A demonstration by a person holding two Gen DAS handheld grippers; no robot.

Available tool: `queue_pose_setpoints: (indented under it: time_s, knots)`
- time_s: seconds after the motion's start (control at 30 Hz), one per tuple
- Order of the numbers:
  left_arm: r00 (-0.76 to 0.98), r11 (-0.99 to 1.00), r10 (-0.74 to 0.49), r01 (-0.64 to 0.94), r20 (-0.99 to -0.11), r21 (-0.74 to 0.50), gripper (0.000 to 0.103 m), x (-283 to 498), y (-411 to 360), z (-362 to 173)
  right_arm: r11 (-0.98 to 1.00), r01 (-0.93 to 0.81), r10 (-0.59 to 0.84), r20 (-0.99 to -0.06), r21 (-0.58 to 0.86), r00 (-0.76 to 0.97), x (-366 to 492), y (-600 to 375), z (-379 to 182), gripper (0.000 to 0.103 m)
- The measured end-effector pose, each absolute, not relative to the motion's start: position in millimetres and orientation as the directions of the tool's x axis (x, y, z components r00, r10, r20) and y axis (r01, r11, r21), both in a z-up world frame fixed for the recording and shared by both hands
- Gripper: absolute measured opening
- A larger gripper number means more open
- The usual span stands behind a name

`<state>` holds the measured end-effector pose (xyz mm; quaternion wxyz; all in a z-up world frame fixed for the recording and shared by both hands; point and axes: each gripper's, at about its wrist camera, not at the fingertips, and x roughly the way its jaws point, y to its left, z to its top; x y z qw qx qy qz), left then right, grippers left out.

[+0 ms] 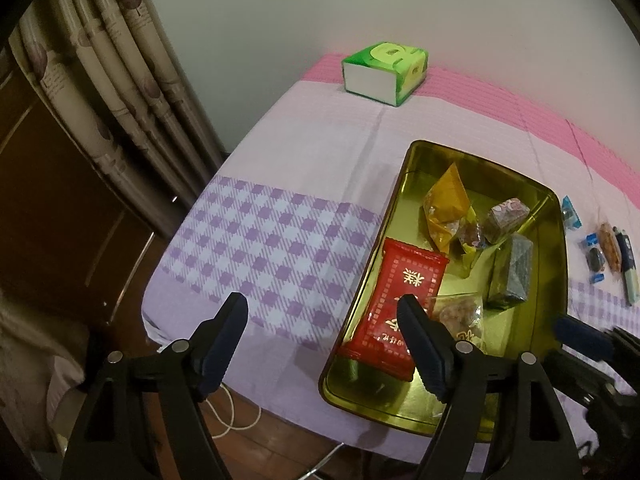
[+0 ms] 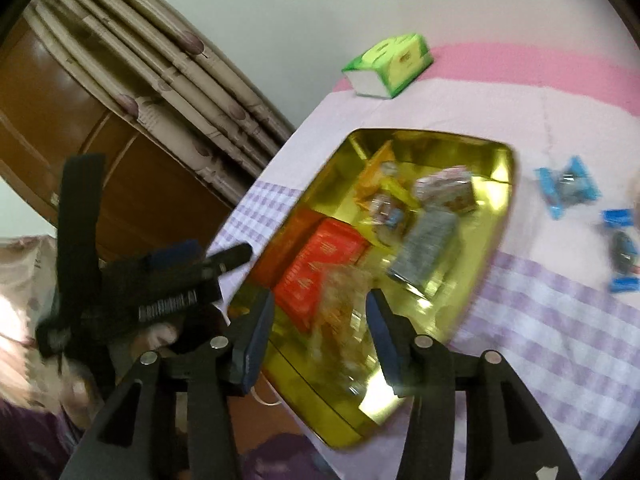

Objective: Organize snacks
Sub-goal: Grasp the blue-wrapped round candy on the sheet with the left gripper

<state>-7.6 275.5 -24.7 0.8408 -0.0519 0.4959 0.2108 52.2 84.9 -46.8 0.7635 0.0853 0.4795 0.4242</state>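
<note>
Here, a table under a lilac and pink checked cloth (image 1: 304, 152) fills most of both views, curtains (image 1: 100, 80) hanging at its far left corner. A gold rectangular tin (image 1: 558, 240) sits open on the cloth toward the near edge. Well apart from it, at the far edge, rests a green tissue pack (image 1: 384, 74). Inside the tin: a red packet (image 1: 400, 300) flat against the near left wall, a clear bag of brownish snacks (image 1: 460, 312) just beside it, a grey-green wrapped block (image 1: 512, 272), an orange pouch (image 1: 446, 204) toward the far end, a small patterned cube (image 1: 506, 216). Outside the tin, on the cloth to its right, lie blue-wrapped candies (image 2: 566, 186) and a few other small sweets, too small to name. The left gripper (image 1: 320, 312) hangs over the tin's left rim, jaws wide, nothing between them. The right gripper (image 2: 318, 312), blurred, stands over the tin's near end with jaws parted; the clear bag shows between them, pads not pressing on it.
</note>
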Motion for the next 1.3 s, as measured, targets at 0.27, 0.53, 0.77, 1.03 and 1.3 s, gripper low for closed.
queue_pose_setpoints:
  time_s: [0.27, 0.53, 0.77, 1.03, 1.3]
  knots:
    - [0.448, 0.919, 0.323, -0.36, -0.833, 0.163, 0.077, -8.8, 256.4, -18.1, 0.806, -0.444, 0.56, -0.746, 0.391, 0.359, 37.2, -22.8, -65.3, 0.051]
    - [0.577, 0.972, 0.233, -0.171, -0.783, 0.162, 0.077, -17.5, 204.2, 4.8, 0.961, -0.234, 0.253, -0.813, 0.148, 0.524, 36.5, -136.9, -81.0, 0.052]
    - [0.548, 0.99, 0.026, 0.1, -0.836, 0.096, 0.077, 6.1, 126.9, 21.2, 0.986, -0.164, 0.069, -0.8, -0.038, 0.596, 46.6, -188.6, -85.3, 0.073]
    - [0.401, 0.98, -0.18, 0.148, -0.898, -0.131, 0.077, 88.6, 71.4, 2.4, 0.988, -0.124, 0.004, -0.8, -0.089, 0.6, 55.0, -221.2, -107.4, 0.073]
    - [0.295, 0.987, -0.136, 0.117, -0.946, -0.105, 0.069, 154.0, 36.0, -49.7, 0.996, -0.088, 0.049, -0.785, -0.007, 0.617, 49.4, -249.5, -113.3, 0.075]
